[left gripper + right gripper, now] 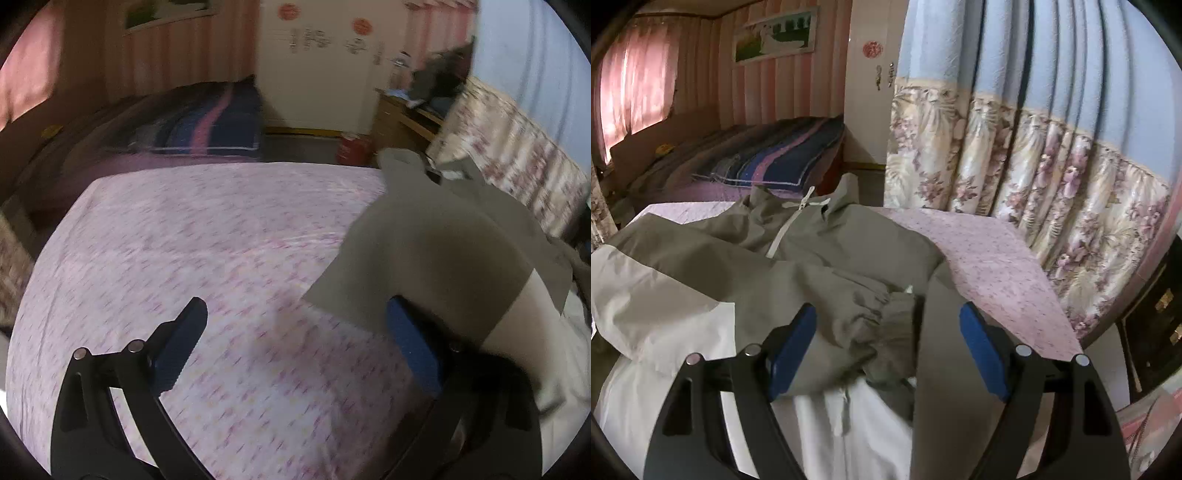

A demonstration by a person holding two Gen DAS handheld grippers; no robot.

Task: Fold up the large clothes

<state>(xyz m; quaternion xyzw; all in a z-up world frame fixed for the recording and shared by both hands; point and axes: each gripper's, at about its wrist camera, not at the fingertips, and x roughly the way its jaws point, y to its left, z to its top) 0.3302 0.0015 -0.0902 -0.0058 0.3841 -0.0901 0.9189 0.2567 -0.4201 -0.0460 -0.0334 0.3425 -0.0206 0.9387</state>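
A grey-and-white zip jacket [812, 236] lies on the pink patterned bed sheet [990, 258], collar at the far end. One grey sleeve is folded across its front, with the elastic cuff [894, 332] between the fingers of my right gripper [886, 347], which is open just above it. My left gripper [295, 332] is open over the sheet [203, 240], to the left of the jacket [424, 258]. The jacket's grey edge lies over the tip of its right finger [413, 343].
A floral and blue curtain [1034, 147] hangs close along the bed's right side. A second bed with a striped blanket [207, 122] stands behind. A white wardrobe [317, 66], a wooden desk [402, 114] and a red container [351, 147] are beyond the bed's far edge.
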